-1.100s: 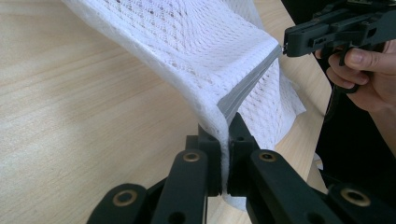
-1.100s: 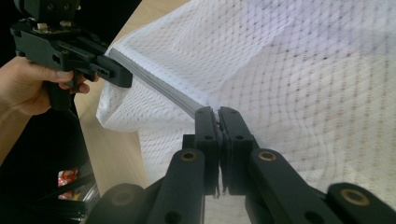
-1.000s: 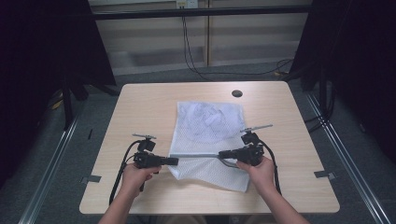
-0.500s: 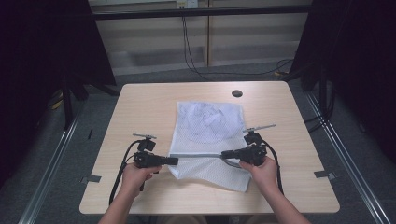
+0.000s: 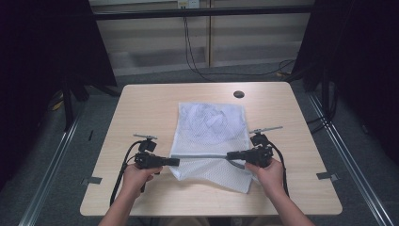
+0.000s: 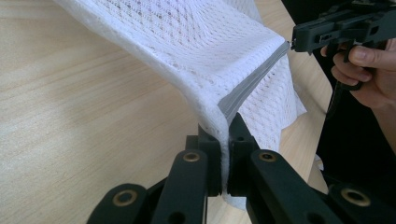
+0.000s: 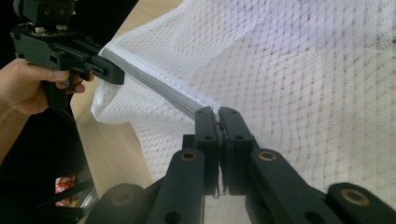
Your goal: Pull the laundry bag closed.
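A white mesh laundry bag (image 5: 210, 136) lies on the light wooden table (image 5: 141, 108), near the middle and toward the person's side. Its netting is fine and diamond-patterned, see-through enough that darker, crumpled cloth shows faintly inside the far half. A grey zipper band (image 5: 200, 156) runs across the bag from one side to the other, pulled taut into a nearly straight line between the two tools. The bag's long axis runs away from the person – far end flat on the table toward the small dark hole (image 5: 239, 94), near end draping loosely below the zipper band and lying rumpled on the wood.

The left hand-held gripper (image 5: 175, 161) has its jaws pressed together on the left end of the zipper band; in the left gripper view the mesh and grey strip are pinched tightly between the pads (image 6: 219, 158). The right hand-held gripper (image 5: 230, 155) is likewise clamped on the band's right end – the right gripper view shows the grey strip entering between its closed jaws (image 7: 218, 140). Both tools point inward, toward each other, level with the table, lifting the zipper edge slightly off the surface.
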